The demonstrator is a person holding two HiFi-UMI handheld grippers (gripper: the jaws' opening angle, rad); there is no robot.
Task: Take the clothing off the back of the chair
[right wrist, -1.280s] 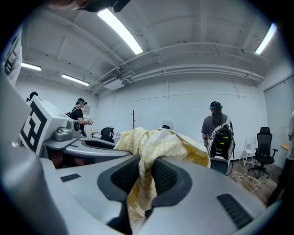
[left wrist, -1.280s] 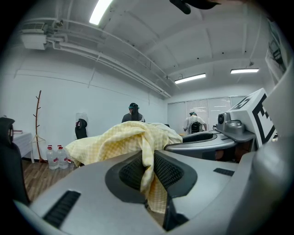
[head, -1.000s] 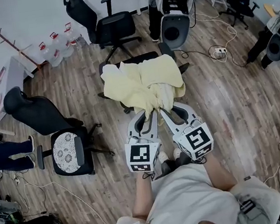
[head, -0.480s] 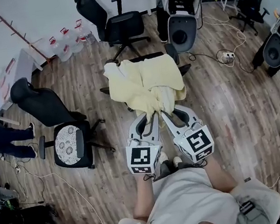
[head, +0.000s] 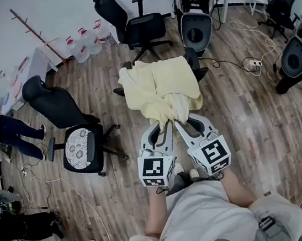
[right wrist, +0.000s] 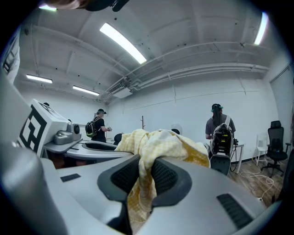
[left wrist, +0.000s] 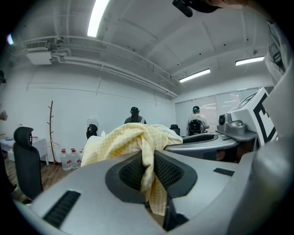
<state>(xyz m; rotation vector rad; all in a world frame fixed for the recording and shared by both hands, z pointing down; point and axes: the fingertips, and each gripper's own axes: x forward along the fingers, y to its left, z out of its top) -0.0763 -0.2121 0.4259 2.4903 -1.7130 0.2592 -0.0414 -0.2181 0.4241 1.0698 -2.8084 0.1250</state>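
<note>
My left gripper point(head: 164, 124) and right gripper point(head: 178, 121) were both clamped on the yellow checked garment point(head: 159, 82), draped over the office chair point(head: 193, 64) at twelve o'clock; mid-removal, I judged it next needed lifting clear

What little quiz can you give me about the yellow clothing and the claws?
1. True or false: the left claw and the right claw are both shut on the yellow clothing.
2. The clothing is draped over: A a table, B a black chair, C a water bottle?
3. In the head view, on which side of the clothing stands the chair with the lacy cushion?
Key: 1 true; 2 B; 3 left.
</note>
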